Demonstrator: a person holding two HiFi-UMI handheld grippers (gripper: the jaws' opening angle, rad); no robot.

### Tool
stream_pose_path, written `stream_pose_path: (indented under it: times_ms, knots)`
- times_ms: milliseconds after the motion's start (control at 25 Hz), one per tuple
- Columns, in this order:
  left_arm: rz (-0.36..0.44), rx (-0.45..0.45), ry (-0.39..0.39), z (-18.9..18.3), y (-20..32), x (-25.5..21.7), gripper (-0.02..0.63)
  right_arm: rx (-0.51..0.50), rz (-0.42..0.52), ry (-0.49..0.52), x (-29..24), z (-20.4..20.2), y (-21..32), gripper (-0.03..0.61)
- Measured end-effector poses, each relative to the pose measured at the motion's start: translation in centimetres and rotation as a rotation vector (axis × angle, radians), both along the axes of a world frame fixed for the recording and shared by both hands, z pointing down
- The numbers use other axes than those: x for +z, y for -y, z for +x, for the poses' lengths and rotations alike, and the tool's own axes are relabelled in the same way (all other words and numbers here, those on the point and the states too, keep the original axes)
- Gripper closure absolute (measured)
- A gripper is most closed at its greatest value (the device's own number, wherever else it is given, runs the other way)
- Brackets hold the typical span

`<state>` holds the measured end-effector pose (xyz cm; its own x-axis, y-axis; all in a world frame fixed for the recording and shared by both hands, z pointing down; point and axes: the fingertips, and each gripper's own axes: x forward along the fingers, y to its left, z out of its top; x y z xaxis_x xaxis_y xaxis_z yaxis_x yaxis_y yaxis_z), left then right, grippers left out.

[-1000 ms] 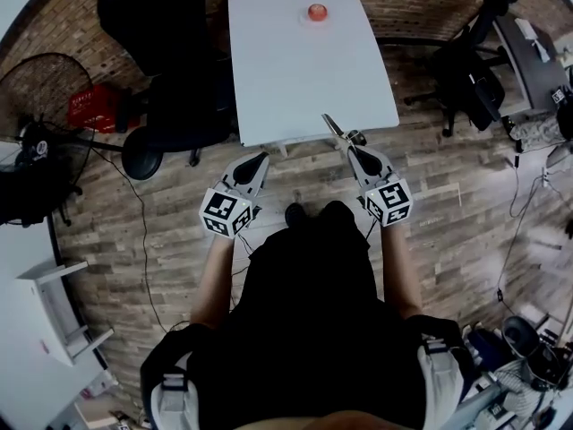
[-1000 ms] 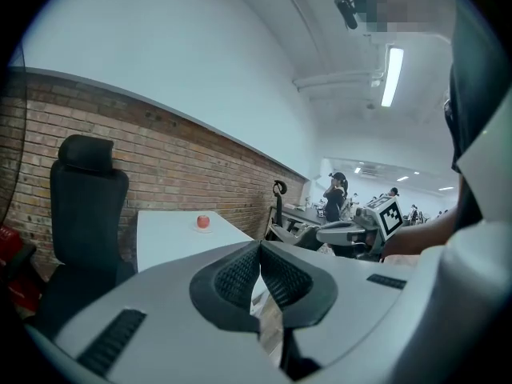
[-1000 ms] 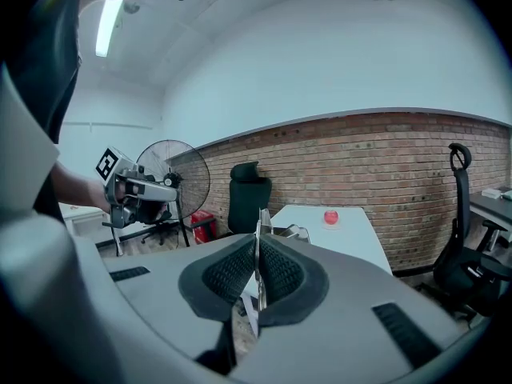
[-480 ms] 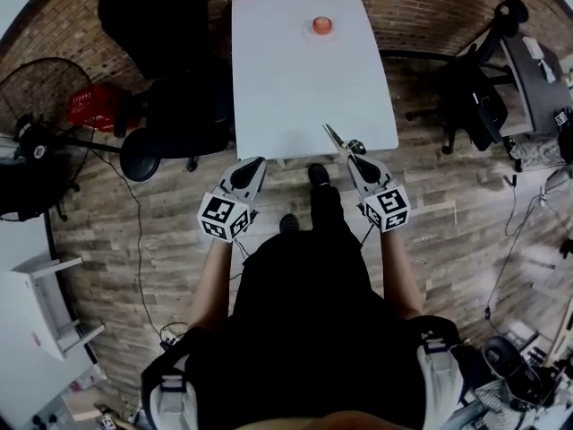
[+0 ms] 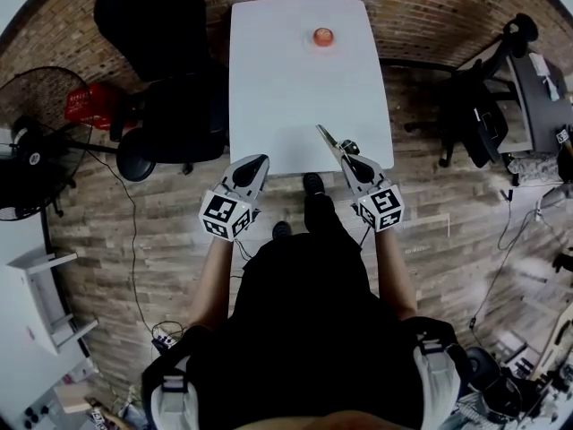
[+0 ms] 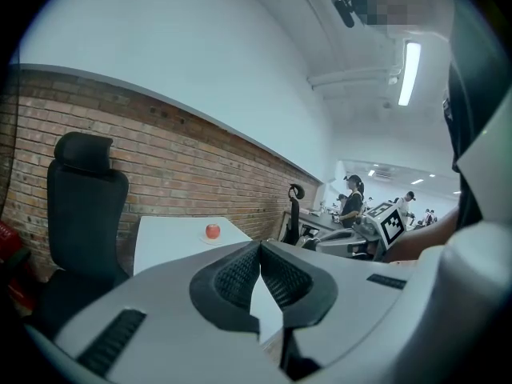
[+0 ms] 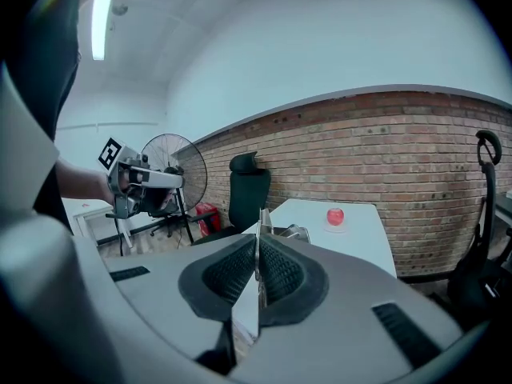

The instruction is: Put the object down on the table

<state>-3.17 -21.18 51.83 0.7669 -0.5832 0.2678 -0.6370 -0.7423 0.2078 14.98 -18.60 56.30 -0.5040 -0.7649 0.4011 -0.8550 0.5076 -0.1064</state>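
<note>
My right gripper (image 5: 347, 155) is shut on a thin metal tool that looks like scissors (image 5: 328, 138); the tool's tip reaches over the near edge of the white table (image 5: 295, 79). In the right gripper view the blade (image 7: 262, 238) stands pinched between the ribbed pads, above the tabletop (image 7: 364, 234). My left gripper (image 5: 253, 164) hangs just short of the table's near edge, shut with nothing in it; its pads (image 6: 240, 274) meet. A red round fruit (image 5: 323, 36) sits on a small dish at the table's far end.
A black office chair (image 5: 170, 70) stands left of the table, and a floor fan (image 5: 36, 141) further left. More chairs and a desk (image 5: 501, 88) are at the right. A brick wall runs behind the table. The floor is wood planks.
The person has stepped closer to the table. Both grippers moved forward; the tool's tip now lies further over the table's near edge. Both stay shut.
</note>
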Motion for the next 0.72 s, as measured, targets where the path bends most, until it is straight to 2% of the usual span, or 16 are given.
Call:
stream_pose_path:
  times_ms: [320,720]
  knots:
    - [-0.042,-0.025,0.028,0.5,1.7,1.5,0.594,-0.010,-0.054,0.020,2.5,0.9,2.5,0.574]
    - [-0.054,-0.087,0.041,0.5,5.4,1.6,0.594,-0.086,-0.111,0.006,5.8,0.8,6.9,0.574]
